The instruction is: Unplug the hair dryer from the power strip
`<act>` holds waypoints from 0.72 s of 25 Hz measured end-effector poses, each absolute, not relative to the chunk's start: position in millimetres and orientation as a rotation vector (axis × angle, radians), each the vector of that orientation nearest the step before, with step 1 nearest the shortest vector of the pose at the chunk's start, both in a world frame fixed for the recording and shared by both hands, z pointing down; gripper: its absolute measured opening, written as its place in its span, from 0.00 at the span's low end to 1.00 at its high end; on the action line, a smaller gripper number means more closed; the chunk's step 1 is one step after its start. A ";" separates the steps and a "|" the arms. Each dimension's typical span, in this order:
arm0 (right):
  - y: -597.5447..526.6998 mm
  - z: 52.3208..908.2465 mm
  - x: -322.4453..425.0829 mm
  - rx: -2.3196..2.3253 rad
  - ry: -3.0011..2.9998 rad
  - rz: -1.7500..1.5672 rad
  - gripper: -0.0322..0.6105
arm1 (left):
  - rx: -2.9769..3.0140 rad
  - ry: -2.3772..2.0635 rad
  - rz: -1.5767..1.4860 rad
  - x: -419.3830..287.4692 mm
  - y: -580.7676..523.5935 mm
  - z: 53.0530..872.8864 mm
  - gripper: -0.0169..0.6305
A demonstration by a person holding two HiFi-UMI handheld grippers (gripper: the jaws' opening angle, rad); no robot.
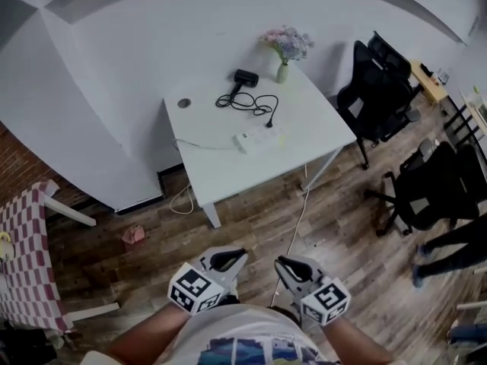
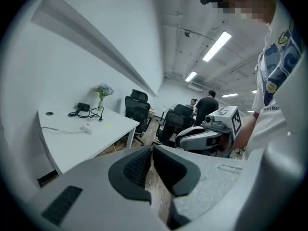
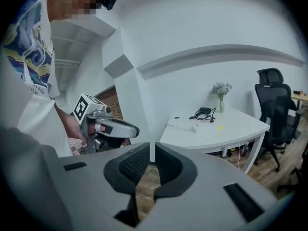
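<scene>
Far ahead, on a white table (image 1: 228,169), lies the black hair dryer (image 1: 245,77) with its cord (image 1: 255,103) looped beside it. The cord's plug (image 1: 268,123) ends at the white power strip (image 1: 255,138). Both grippers hang close to my body, well short of the table. My left gripper (image 1: 228,261) has its pads together and holds nothing (image 2: 152,150). A narrow gap shows between the pads of my right gripper (image 1: 293,268), with nothing in it (image 3: 150,150). The dryer (image 3: 206,110) and strip (image 3: 202,128) show small in the right gripper view.
A vase of flowers (image 1: 283,59) stands at the table's far corner. Black office chairs (image 1: 377,90) (image 1: 441,188) crowd the right side, with a person's legs (image 1: 456,242) beyond. A checkered table (image 1: 23,257) is at the left. A white cable (image 1: 300,219) drops to the wooden floor.
</scene>
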State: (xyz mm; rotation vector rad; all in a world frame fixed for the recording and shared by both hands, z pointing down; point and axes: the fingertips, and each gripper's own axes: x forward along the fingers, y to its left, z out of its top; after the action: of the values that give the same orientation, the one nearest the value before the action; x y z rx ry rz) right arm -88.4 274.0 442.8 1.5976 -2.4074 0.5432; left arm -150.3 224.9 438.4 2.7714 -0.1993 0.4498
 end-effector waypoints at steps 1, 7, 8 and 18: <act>263.2 443.1 -87.8 1.611 -2.398 0.544 0.10 | 2.774 -0.197 0.462 -150.3 213.0 441.0 0.03; 218.2 443.5 -83.7 1.668 -2.357 0.548 0.10 | 2.774 -0.189 0.479 -145.3 158.3 451.6 0.03; 213.7 443.8 -81.9 1.662 -2.350 0.547 0.10 | 2.770 -0.192 0.475 -143.2 152.1 451.6 0.03; 143.0 452.4 -50.6 1.625 -2.367 0.539 0.09 | 2.751 -0.273 0.443 -116.6 81.0 457.4 0.03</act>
State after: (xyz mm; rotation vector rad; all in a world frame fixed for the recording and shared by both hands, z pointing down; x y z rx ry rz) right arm -50.6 143.0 452.4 1.6251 -2.3674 0.5386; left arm -116.6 81.0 457.4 2.7512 -0.2731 0.4433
